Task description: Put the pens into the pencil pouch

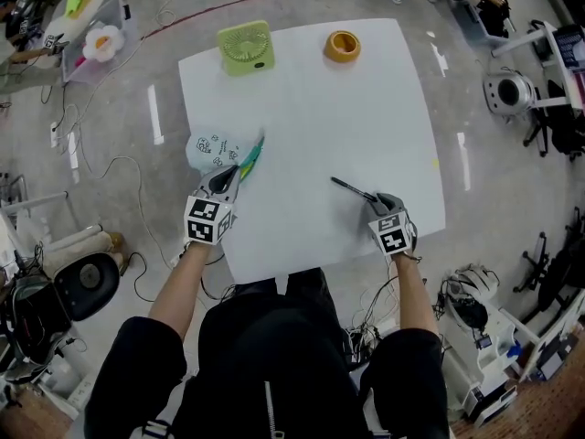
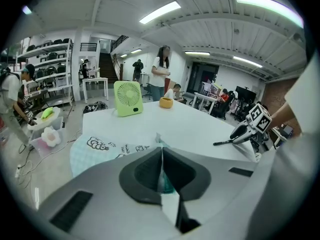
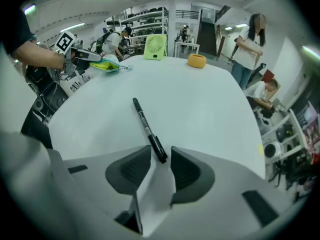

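Left hand-held gripper (image 2: 161, 154) is clamping fully closed on the teal edge of the pencil pouch (image 1: 212, 150), a soft pale fabric bag with printed doodles that is lying at the left edge of the smooth white counter (image 1: 347, 117). Right hand-held gripper (image 3: 161, 151) is standing about half open near the counter's right front. The thicker end of the slim black pen (image 3: 145, 124) is lying between its ribbed dark pads, not squeezed, with the rest lying flat.

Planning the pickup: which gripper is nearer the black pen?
Right. The right gripper has one end of the black pen between open jaws; the left gripper is well away, shut on the pencil pouch.
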Demonstrator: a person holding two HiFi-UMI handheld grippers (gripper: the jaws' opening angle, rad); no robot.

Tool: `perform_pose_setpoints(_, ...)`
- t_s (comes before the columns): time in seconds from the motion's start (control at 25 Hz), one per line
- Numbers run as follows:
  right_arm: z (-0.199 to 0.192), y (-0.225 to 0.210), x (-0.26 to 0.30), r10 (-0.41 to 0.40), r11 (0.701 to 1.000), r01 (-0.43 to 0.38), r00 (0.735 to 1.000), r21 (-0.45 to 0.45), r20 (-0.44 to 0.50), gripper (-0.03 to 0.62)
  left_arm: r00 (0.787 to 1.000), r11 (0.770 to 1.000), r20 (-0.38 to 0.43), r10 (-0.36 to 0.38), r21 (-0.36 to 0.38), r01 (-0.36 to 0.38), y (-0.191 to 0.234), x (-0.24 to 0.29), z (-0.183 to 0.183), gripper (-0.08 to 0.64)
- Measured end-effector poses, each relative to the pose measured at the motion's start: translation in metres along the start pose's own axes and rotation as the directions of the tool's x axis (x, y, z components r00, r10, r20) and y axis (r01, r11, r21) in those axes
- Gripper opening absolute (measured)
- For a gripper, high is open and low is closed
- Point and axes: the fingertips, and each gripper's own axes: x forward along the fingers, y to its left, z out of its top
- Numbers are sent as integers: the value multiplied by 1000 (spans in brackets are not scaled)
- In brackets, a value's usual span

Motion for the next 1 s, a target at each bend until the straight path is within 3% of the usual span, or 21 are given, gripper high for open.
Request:
perform_pose_setpoints(0.2, -1, 6, 3, 16, 1000, -16, 1000, -7, 6, 97, 1000, 1000, -9, 4, 21, -4, -1, -1, -3, 26)
perform_pose_setpoints(0.56, -3, 7, 3, 7, 1000, -7, 1000, 18, 2, 80, 1000, 1000, -10, -3, 11, 4, -3, 0, -4, 26)
perform_pose_setpoints(1.0, 48, 25, -17, 18, 1000, -19, 995, 6, 99, 68, 1000, 1000, 5, -8, 3, 8, -1, -1, -1, 26)
